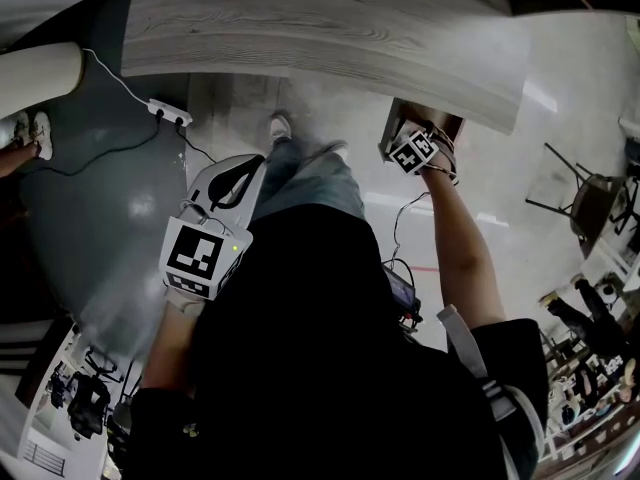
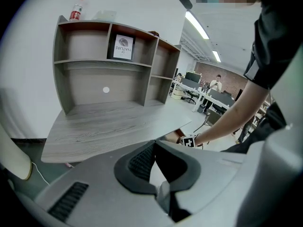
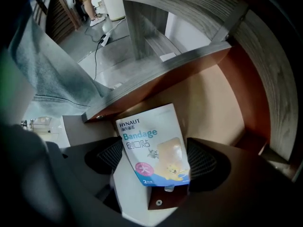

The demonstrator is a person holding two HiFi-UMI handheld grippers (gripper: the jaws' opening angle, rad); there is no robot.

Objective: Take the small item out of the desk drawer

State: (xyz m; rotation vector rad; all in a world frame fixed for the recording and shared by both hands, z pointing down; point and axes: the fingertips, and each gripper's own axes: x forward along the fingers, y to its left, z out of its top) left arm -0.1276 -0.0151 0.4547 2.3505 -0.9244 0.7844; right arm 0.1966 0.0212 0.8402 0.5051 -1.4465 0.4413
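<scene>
Two grippers in view. My right gripper [image 1: 418, 151] is at the open drawer [image 1: 400, 118] under the desk [image 1: 330, 28], upper right of the head view, arm stretched forward. In the right gripper view its jaws are closed on the packet [image 3: 152, 143], one pad against each side edge. The packet stands upright between them at frame centre, print toward the camera, its lower end in front of the gripper body. Behind it are the drawer's tan floor and red-brown walls. Whether the packet touches the floor: cannot tell. My left gripper [image 1: 240, 173] is at centre left of the head view, beside my leg and well apart from the desk. In the left gripper view its jaws meet at the tips with nothing between them. That view looks over the desk top to the shelf unit [image 2: 109, 65] at upper left, with a bottle [image 2: 75, 11] on top. A power strip [image 1: 168, 113] lies on the floor, upper left of the head view.
</scene>
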